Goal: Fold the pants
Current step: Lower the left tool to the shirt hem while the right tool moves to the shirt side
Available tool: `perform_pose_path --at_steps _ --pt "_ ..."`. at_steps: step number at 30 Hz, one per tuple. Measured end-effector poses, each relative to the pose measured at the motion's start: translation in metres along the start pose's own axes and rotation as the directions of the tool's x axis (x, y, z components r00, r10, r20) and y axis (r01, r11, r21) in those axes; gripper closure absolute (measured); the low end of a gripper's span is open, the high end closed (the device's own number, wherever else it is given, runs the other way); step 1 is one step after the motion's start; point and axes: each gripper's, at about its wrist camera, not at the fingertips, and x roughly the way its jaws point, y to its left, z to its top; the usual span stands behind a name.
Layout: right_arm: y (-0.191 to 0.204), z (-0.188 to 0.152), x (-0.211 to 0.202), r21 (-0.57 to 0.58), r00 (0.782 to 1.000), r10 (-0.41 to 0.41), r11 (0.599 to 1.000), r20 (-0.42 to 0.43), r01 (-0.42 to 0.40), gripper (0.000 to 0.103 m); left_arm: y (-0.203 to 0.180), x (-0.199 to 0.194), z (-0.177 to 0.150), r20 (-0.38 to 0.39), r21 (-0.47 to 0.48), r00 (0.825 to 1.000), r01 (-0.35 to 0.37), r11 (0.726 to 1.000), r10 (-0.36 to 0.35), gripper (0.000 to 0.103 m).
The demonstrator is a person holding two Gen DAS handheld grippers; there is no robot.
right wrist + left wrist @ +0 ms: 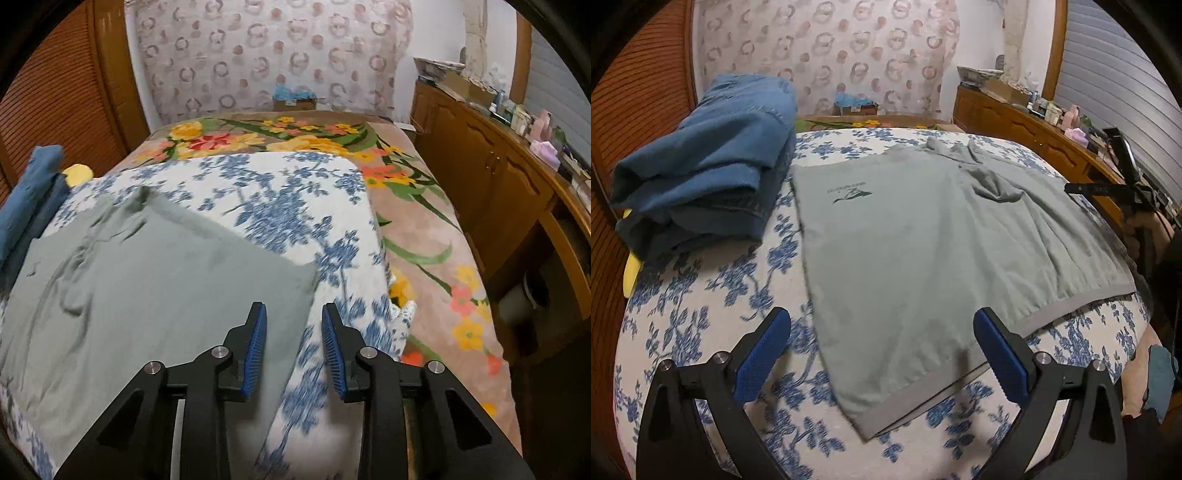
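Grey-green pants — flat, slightly wrinkled, waistband nearest.

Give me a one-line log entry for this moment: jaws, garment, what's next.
left gripper: jaws open, holding nothing | right gripper: jaws open, holding nothing | grey pants: flat on bedspread, ungrasped | next: probably grab the hem

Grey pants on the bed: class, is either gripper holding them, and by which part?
Neither. The left gripper and right gripper are open above the grey pants.
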Motion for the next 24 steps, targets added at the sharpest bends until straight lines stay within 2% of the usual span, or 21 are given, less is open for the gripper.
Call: perform_pose_path --at_steps 4,7,11,14,17,21,24 --pt "0.006 0.000 0.000 -0.018 1.000 -0.004 1.000 0.008 0.004 0.080 0.010 -0.003 -0.007 -0.004 -0.016 1.000 -0.014 1.000 0.014 0.006" --pt "0.008 0.001 -0.002 -0.028 1.000 0.021 0.999 0.007 -0.021 0.091 0.017 -0.003 -0.011 -0.010 -0.027 1.000 -0.026 0.999 0.026 0.006" --pt "0.004 0.001 -0.007 -0.042 1.000 -0.004 0.999 -0.008 0.004 0.100 0.020 -0.001 -0.013 -0.016 -0.032 0.999 -0.028 0.999 0.027 0.007" --pt "-0.004 -0.001 -0.015 -0.025 0.997 -0.073 0.997 0.014 0.073 0.100 0.020 -0.001 -0.015 -0.016 -0.035 0.999 -0.029 0.999 0.028 0.007" --pt "-0.003 -0.010 -0.020 -0.016 0.997 -0.073 0.997 0.014 0.073 0.100 0.021 -0.002 -0.017 -0.018 -0.032 0.999 -0.028 0.999 0.027 0.008" --pt "0.007 -0.011 -0.032 -0.017 0.994 -0.108 0.994 0.022 0.109 0.099 0.026 -0.005 -0.021 -0.017 -0.041 1.000 -0.019 0.999 0.018 0.014" --pt "0.017 -0.015 -0.049 -0.025 0.996 -0.079 0.996 0.043 0.080 0.095 0.029 -0.008 -0.024 -0.017 -0.044 1.000 -0.017 0.999 0.016 0.018"
